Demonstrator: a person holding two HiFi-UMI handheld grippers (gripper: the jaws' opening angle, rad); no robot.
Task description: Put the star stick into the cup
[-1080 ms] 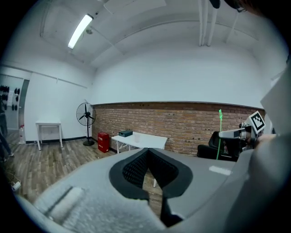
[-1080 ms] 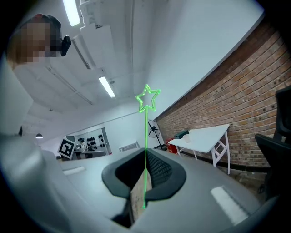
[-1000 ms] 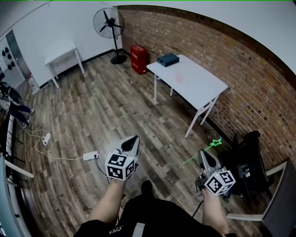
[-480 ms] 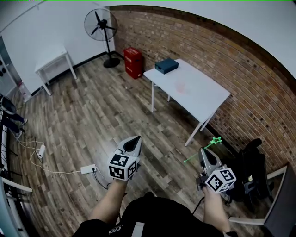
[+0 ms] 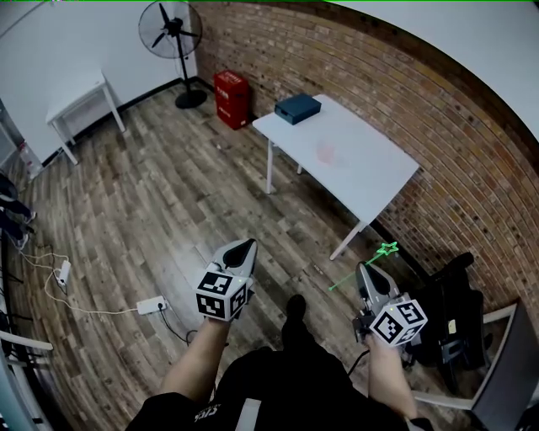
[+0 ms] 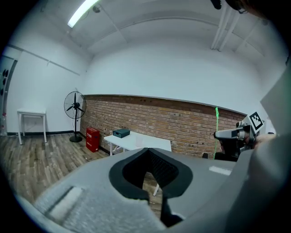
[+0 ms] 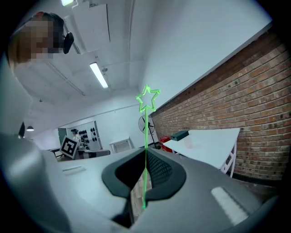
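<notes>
The green star stick is pinched near its lower end in my right gripper, which is shut on it. Its star points up and forward, well above the jaws. A small pale, see-through cup stands on the white table ahead, also seen faintly as the cup. My left gripper hangs over the wood floor to the left, shut and empty. From the left gripper view, the right gripper shows with the stick upright.
A teal box lies at the table's far end. A red crate, a standing fan and a small white table stand by the far walls. A black chair is at my right; a power strip lies on the floor.
The view has swung and come closer to the white table. Both grippers keep their hold and their places in front of me; the star stick stays in the right one.
</notes>
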